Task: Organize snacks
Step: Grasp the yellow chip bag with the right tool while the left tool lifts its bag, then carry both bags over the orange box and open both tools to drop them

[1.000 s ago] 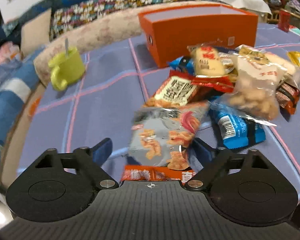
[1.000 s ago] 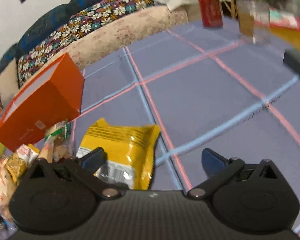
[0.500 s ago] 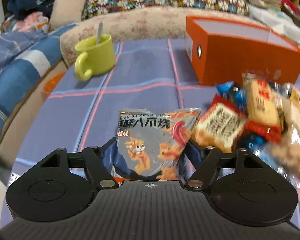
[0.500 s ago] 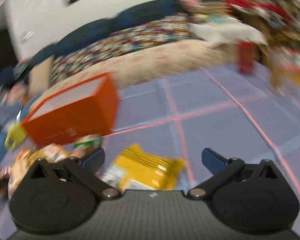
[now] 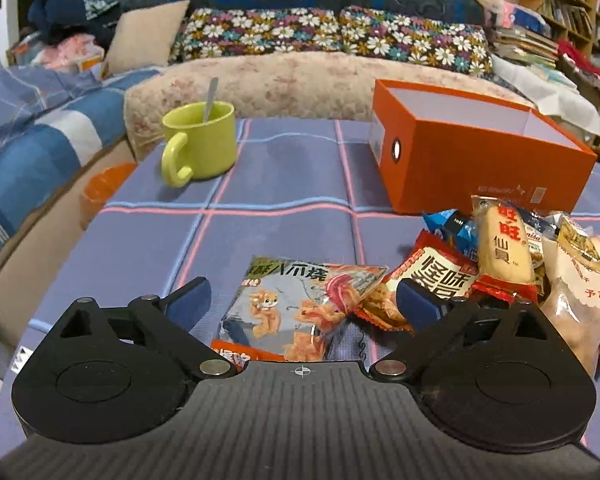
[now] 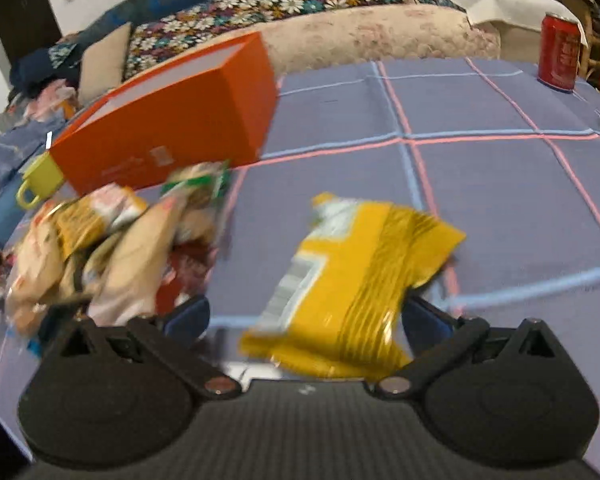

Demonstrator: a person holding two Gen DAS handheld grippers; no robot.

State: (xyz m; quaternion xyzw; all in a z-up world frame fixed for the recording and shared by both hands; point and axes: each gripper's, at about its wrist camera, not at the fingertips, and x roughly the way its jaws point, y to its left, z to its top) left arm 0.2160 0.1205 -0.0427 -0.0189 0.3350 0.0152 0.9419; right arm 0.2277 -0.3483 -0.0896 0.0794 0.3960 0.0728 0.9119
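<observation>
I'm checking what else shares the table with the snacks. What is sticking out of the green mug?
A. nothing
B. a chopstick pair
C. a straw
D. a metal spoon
D: in the left wrist view a metal spoon handle rises from the green mug, which stands on the table left of the orange box.

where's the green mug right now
In the left wrist view the green mug stands at the table's far left, spoon inside, left of the orange box.

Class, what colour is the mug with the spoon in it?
Yellow-green mug; clearest in the left wrist view.
</observation>
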